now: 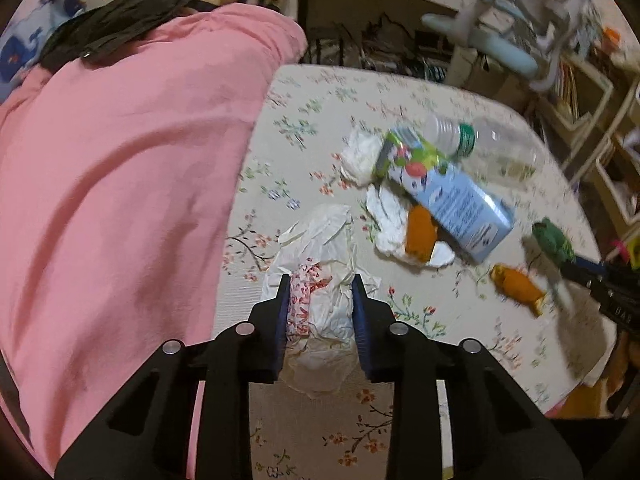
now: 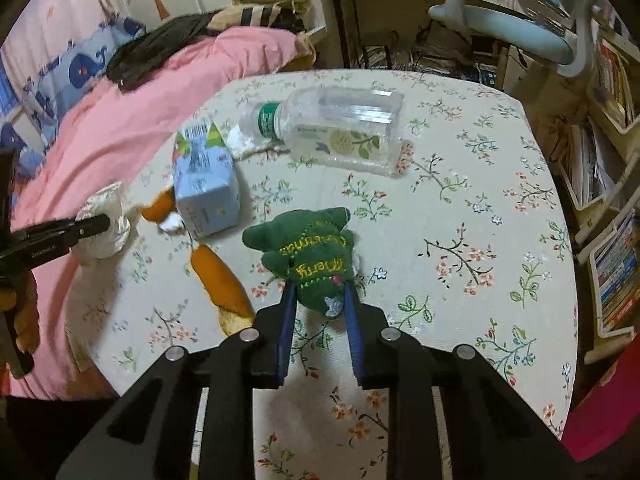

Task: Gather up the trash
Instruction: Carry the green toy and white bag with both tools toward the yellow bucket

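Note:
My left gripper (image 1: 320,284) is shut on a crumpled white plastic bag (image 1: 320,236) with a red print, low over the floral tablecloth (image 1: 320,420). In the right wrist view the same bag (image 2: 104,232) shows at the far left in that gripper's fingers. My right gripper (image 2: 320,292) is shut on the narrow end of a green felt Christmas ornament (image 2: 308,244), which rests on the cloth. Past them lie a blue milk carton (image 2: 208,184), a clear plastic bottle (image 2: 336,132), orange peels (image 2: 222,276) and crumpled tissues (image 1: 360,156).
A pink blanket (image 1: 120,180) is heaped along the table's left side with dark clothing on top. Beyond the far edge stand a pale blue chair (image 2: 516,28) and a desk. Shelves of books (image 2: 612,272) line the right.

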Tool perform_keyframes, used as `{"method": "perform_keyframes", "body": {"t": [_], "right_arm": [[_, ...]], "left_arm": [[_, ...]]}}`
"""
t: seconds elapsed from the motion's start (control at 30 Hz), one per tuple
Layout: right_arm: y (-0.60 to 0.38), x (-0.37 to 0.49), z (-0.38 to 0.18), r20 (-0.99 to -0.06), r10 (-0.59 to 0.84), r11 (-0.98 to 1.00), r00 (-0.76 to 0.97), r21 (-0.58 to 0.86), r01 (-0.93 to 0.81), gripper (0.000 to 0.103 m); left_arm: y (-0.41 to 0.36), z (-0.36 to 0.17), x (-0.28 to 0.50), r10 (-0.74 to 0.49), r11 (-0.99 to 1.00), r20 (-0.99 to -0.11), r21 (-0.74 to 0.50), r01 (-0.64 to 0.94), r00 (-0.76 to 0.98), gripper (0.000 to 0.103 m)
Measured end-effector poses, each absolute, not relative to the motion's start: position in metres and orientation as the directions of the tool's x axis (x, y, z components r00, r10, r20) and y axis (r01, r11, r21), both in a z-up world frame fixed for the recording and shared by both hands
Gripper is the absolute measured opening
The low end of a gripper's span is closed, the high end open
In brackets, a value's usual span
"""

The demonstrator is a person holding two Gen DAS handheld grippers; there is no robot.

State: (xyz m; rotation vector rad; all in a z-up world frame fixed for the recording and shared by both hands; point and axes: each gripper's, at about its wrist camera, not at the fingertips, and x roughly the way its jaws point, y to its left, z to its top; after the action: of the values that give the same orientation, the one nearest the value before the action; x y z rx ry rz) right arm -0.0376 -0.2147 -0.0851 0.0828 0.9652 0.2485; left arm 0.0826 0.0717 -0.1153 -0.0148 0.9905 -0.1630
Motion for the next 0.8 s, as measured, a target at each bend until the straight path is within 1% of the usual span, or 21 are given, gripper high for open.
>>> {"method": "perform_keyframes", "body": {"t": [0.17,0.27,0.53,0.8], "right_arm": [[-0.221,-0.053,-0.067,-0.758,0.293,0.956,0.582,0.25,-0.155,0.024],[-0.217,-0.068,-0.057,-0.736,0.311,0.95,0.602,0.265,-0.167,0.024],[-0.208,-0.105,-0.046,-0.69,0.351,0.935,0.633,0.294,-0.198,0.024],[-0.207,-0.133,-0.047,-0.668,0.377,0.923,0.642,0.327,-0.202,0.024]], "left_arm": [[0.084,-0.098,0.069,-0.166,0.986,-0.794,-0.144,0.083,0.585,0.027],[0.087,-0.084,0.055,-0.179,0.983,-0.763,-0.163,0.083,0.621,0.027],[0.091,-0.062,0.012,-0.178,0.982,-0.707,-0.172,0.078,0.684,0.027],[0.091,-0.055,-0.025,-0.188,0.98,-0.688,-0.177,0.089,0.701,0.027]]}}
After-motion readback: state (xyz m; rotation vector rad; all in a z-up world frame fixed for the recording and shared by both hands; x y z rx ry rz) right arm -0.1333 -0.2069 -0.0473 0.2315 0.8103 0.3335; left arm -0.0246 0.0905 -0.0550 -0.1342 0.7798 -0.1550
